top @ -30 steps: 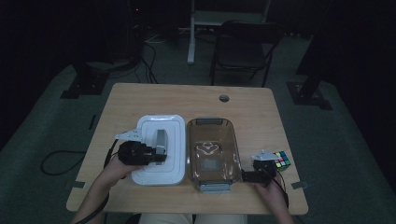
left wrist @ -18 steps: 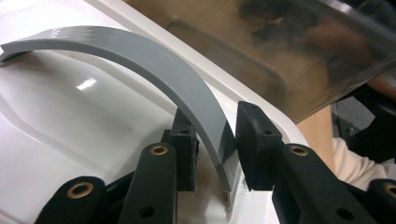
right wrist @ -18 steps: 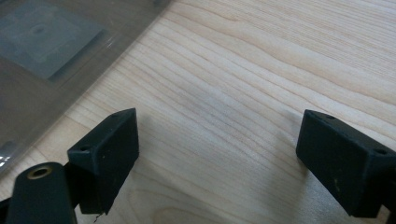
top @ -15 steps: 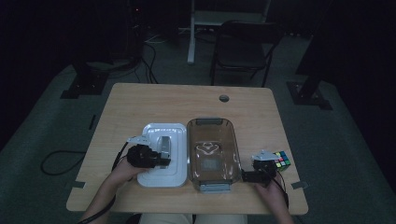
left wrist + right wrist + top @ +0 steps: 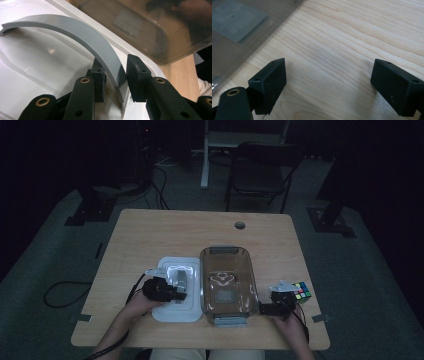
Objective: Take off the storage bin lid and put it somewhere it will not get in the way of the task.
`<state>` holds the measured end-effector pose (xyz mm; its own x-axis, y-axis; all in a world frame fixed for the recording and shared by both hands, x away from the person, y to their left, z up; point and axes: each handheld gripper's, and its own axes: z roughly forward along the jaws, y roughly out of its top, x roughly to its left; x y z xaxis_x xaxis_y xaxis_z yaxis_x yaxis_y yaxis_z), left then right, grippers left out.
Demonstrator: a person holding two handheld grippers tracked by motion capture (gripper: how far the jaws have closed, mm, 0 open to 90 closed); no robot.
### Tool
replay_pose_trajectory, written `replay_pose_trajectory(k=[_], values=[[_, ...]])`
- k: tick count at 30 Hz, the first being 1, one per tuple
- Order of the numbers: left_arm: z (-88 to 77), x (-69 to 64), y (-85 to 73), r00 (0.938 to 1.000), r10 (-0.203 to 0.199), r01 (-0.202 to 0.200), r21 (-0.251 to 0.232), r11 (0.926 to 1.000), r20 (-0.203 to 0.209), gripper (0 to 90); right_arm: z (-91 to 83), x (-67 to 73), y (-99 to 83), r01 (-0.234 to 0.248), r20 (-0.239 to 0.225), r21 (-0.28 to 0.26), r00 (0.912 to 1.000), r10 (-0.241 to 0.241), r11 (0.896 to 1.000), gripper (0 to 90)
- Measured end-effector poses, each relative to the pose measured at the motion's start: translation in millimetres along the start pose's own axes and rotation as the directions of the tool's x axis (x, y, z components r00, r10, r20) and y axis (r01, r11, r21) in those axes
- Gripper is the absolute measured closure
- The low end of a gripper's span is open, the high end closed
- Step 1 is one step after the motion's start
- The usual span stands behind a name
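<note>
your left tongs [image 5: 116, 82] are clamped on one end of a grey curved clip [image 5: 82, 37], a smooth plastic arc that rises from the pads and bends away over the white lid [image 5: 30, 75]. that lid lies flat on the counter [image 5: 150, 235], just beside the clear smoky tub [image 5: 227, 280]. your right tongs [image 5: 328, 85] stand wide with nothing between them, over bare wood near the tub's corner. the clip's far end runs off the edge of the left gripper view, and from above it is only a small grey shape in dim light.
</note>
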<state>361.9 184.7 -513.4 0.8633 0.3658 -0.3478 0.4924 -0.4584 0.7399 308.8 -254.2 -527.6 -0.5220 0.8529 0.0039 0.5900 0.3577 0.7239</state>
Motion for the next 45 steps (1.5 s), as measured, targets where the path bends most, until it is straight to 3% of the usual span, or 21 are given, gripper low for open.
replay_pose_trajectory(k=[5, 8, 10, 14, 15, 21, 26, 27, 29, 31, 33, 35, 37, 40, 45], values=[[5.2, 4.4, -3.6, 0.9999, -0.011, 0.011, 0.002, 0.9999, -0.002, 67.4, 0.0, 0.0, 0.0, 0.000, 0.000, 0.000, 1.0000, 0.000, 1.000, 13.0], [4.4, 2.2, -1.7, 0.9997, -0.007, 0.007, -0.001, 1.0000, -0.025, 59.7, 0.0, 0.0, 0.0, 0.000, 0.000, 0.000, 1.0000, 0.000, 1.000, 13.0], [1.1, 1.1, 0.1, 0.9998, -0.010, 0.010, -0.017, 0.9998, -0.016, 54.4, 0.0, 0.0, 0.0, 0.000, 0.000, 0.000, 1.0000, 0.000, 1.000, 13.0], [-3.6, -1.5, 2.1, 0.9981, 0.000, -0.001, -0.022, 0.9998, -0.062, 47.4, 0.0, 0.0, 0.0, 0.000, 0.000, 0.000, 1.0000, 0.000, 1.000, 13.0], [-5.7, -3.4, 2.6, 0.9949, 0.003, -0.006, -0.023, 0.9997, -0.101, 39.8, 0.0, 0.0, 0.0, 0.000, 0.000, 0.000, 1.0000, 0.000, 1.000, 13.0], [-11.6, -6.0, 1.2, 0.9844, 0.002, -0.007, -0.027, 0.9996, -0.176, 29.2, 0.0, 0.0, 0.0, 0.000, 0.000, 0.000, 1.0000, 0.000, 1.000, 13.0], [-17.6, -7.4, -0.3, 0.9815, -0.011, 0.001, -0.048, 0.9989, -0.191, 18.8, 0.0, 0.0, 0.0, 0.000, 0.000, 0.000, 1.0000, 0.000, 1.000, 12.9], [-18.8, -8.3, -0.4, 0.9770, -0.007, -0.003, -0.049, 0.9988, -0.213, 18.7, 0.0, 0.0, 0.0, 0.000, 0.000, 0.000, 1.0000, 0.000, 1.000, 12.9], [-20.9, -9.5, -0.5, 0.9736, -0.011, 0.000, -0.047, 0.9989, -0.228, 8.5, 0.0, 0.0, 0.0, 0.000, 0.000, 0.000, 1.0000, 0.000, 1.000, 12.9], [-23.4, -10.1, -1.1, 0.9691, -0.016, 0.004, -0.050, 0.9987, -0.246, 7.4, 0.0, 0.0, 0.0, 0.000, 0.000, 0.000, 1.0000, 0.000, 1.000, 13.0], [-25.5, -9.9, -2.1, 0.9658, -0.031, 0.020, -0.046, 0.9987, -0.258, 0.4, 0.0, 0.0, 0.0, 0.000, 0.000, 0.000, 1.0000, 0.000, 1.000, 13.0], [-28.3, -10.5, -3.6, 0.9601, -0.036, 0.025, -0.043, 0.9988, -0.277, 0.5, 0.0, 0.0, 0.0, 0.000, 0.000, 0.000, 1.0000, 0.000, 1.000, 12.9], [-30.9, -12.9, -5.4, 0.9496, -0.033, 0.020, -0.047, 0.9987, -0.312, 0.4, 0.0, 0.0, 0.0, 0.000, 0.000, 0.000, 1.0000, 0.000, 1.000, 12.9], [-34.1, -16.1, -8.5, 0.9272, -0.029, 0.011, -0.050, 0.9987, -0.373, 0.5, -0.1, 0.0, 0.0, 0.000, 0.000, 0.001, 1.0000, 0.000, 1.000, 12.9], [-39.4, -15.5, -15.9, 0.9062, -0.034, 0.015, -0.048, 0.9987, -0.422, 0.5, -0.1, 0.1, 0.0, -0.001, 0.000, 0.001, 1.0000, 0.001, 1.000, 13.0]])
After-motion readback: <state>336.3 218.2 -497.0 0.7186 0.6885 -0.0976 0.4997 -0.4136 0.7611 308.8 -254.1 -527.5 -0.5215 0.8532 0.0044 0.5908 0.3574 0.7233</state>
